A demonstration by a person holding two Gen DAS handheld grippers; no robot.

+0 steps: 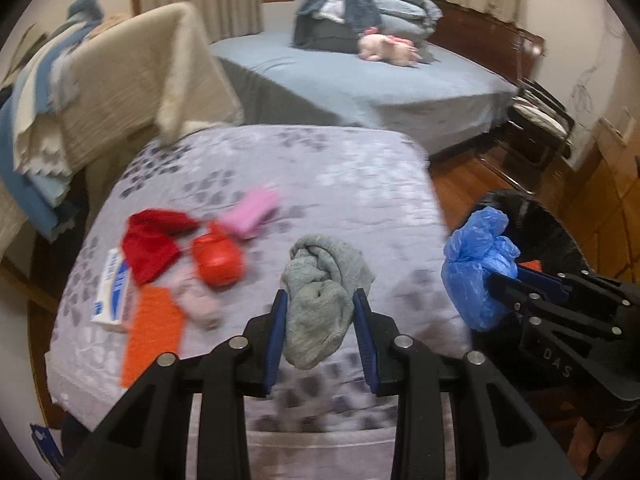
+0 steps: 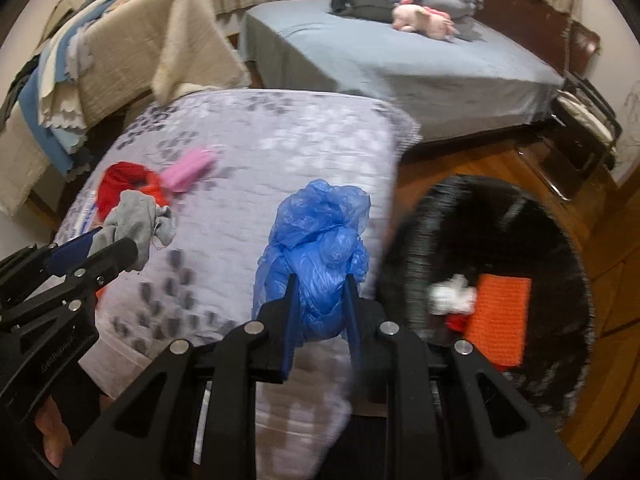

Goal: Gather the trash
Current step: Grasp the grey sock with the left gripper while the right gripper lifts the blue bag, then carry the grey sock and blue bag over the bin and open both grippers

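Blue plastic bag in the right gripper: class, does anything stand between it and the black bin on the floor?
Nothing visible does. The right gripper holds the blue plastic bag beside the table edge, and the black bin gapes open just to its right, holding only scraps.

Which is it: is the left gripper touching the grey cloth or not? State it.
Touching. The left wrist view shows the left gripper with both blue pads pressed against the bunched grey cloth, which hangs between them above the patterned cover.

You get dim, warm indoor light, soft shadows, motion blur across both views, fisheye bending and black vignette at edges.
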